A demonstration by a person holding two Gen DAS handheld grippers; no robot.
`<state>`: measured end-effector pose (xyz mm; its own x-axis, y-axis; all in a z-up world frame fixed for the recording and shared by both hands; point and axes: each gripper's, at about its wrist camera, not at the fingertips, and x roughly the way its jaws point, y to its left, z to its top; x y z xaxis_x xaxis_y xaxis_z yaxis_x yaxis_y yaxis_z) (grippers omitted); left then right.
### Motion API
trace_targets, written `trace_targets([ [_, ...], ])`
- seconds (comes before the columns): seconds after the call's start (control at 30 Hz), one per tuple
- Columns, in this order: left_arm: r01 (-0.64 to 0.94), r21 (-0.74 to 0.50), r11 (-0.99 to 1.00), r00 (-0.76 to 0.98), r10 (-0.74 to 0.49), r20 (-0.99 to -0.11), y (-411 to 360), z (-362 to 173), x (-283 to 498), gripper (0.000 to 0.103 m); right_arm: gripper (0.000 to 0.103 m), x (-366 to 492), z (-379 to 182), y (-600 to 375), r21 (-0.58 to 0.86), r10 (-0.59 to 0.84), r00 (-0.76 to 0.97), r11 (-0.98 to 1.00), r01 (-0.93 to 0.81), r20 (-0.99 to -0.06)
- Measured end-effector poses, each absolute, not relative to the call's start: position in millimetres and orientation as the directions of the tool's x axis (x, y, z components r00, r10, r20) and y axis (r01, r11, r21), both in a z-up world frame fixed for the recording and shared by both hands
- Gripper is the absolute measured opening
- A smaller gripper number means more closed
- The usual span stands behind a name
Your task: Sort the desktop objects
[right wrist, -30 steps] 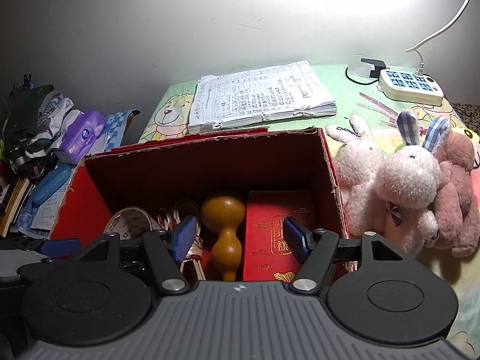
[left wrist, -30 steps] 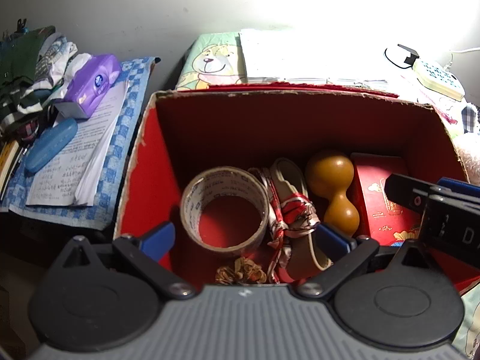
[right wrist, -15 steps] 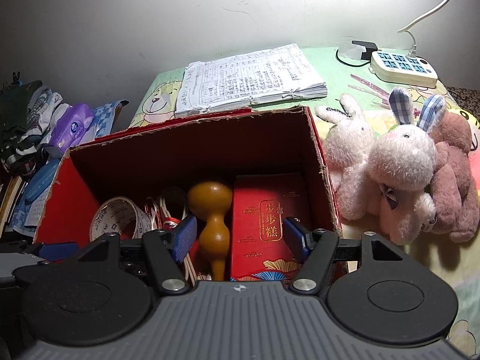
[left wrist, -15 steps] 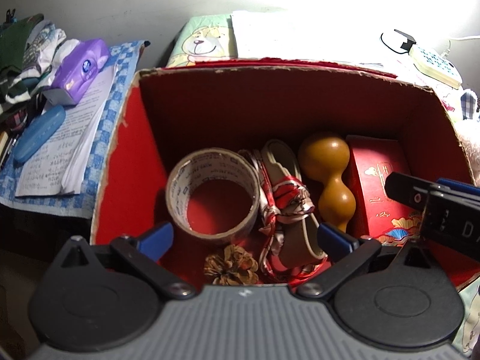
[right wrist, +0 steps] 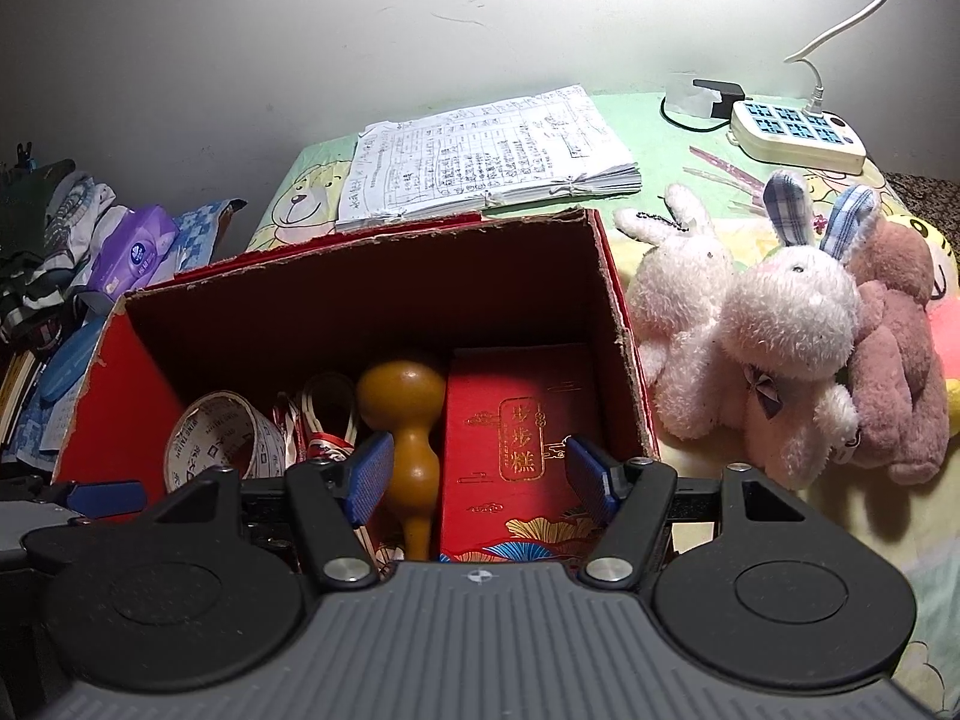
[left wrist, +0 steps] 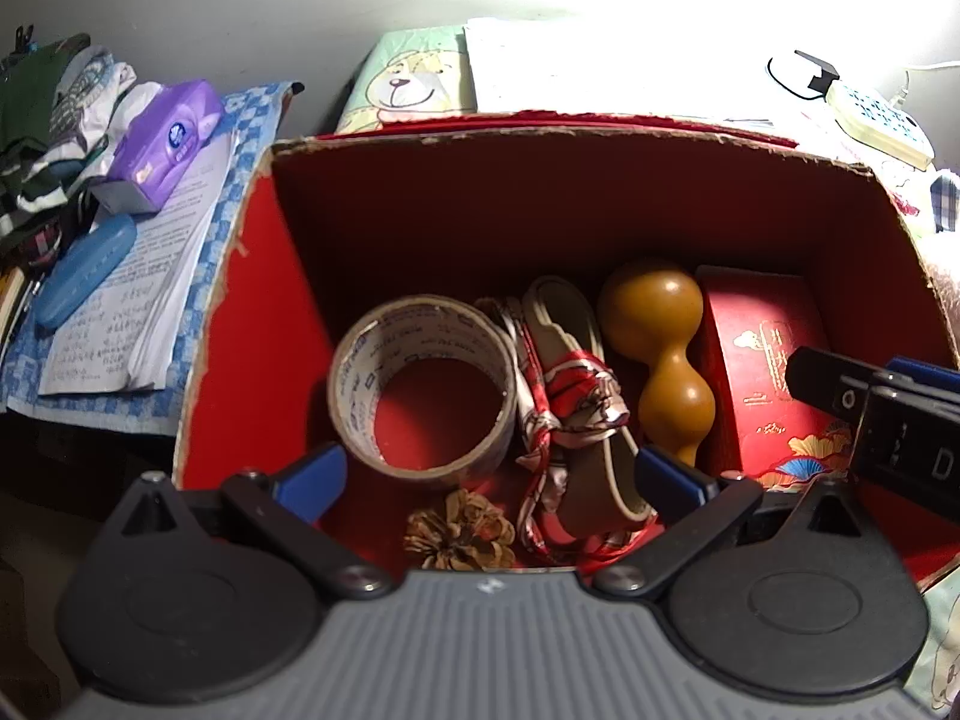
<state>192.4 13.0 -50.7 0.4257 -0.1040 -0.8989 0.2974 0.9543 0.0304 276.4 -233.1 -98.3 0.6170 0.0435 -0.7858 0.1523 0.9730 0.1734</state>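
Box (left wrist: 252, 324) holding tape roll (left wrist: 420, 384), gourd (left wrist: 660, 348), red packet (right wrist: 516, 438), pinecone (left wrist: 462, 531)

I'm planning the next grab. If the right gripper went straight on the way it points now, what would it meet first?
Most likely the red gift box lying in the cardboard box: the open right gripper frames it, though depth is unclear.

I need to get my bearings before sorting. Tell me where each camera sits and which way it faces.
Left wrist: on the left gripper, above the near edge of the red box, looking down at the tape roll; its open blue fingers and the right gripper show.
Right wrist: on the right gripper, looking over the box toward the paper stack and plush rabbits; its open fingers show.
Shared: box, tape roll, gourd, red gift box.
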Motion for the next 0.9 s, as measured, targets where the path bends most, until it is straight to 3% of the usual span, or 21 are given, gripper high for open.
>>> trace_targets([
  [0.9,0.302,0.057,0.951,0.485,-0.102,-0.869,16.6,-47.6,187.9,0.102,0.066,276.4,-98.7,-230.3,0.157,0.031,0.620,0.976,0.149,-0.784],
])
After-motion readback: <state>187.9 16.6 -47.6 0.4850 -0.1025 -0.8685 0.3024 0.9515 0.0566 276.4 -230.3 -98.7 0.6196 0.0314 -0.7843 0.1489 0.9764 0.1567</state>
